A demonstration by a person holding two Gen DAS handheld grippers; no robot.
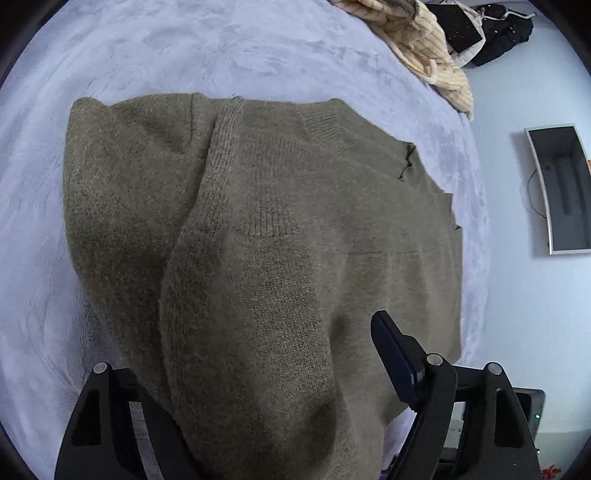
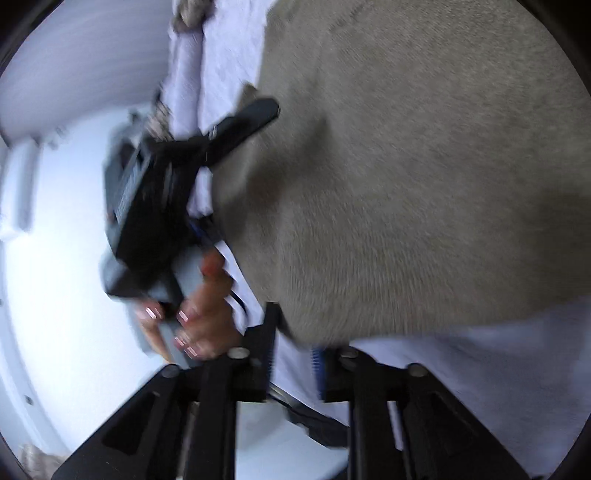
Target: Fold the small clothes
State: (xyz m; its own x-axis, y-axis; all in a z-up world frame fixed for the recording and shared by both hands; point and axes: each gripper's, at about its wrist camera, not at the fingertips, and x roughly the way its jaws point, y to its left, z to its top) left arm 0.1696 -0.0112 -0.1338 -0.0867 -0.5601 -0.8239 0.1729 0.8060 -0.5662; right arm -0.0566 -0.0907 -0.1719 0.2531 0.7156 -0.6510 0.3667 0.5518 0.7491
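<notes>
Olive sweater point(image 1: 258, 221) spread on pale lilac bed point(image 1: 147, 48), one flap folded across middle. Left gripper point(image 1: 258, 387) low over near hem, jaws wide apart, knit bunched between; grip cannot tell. Right gripper point(image 2: 295, 343) at sweater's edge, jaws nearly together, blurred, hold unclear. Hand point(image 2: 207, 314) wrapped round left gripper's handle.

I noted a lavender fleece blanket point(image 1: 221, 48), a cream ribbed garment point(image 1: 424, 40) at its far edge, black items point(image 1: 506, 29) beyond, and a wall-mounted screen point(image 1: 561, 188).
</notes>
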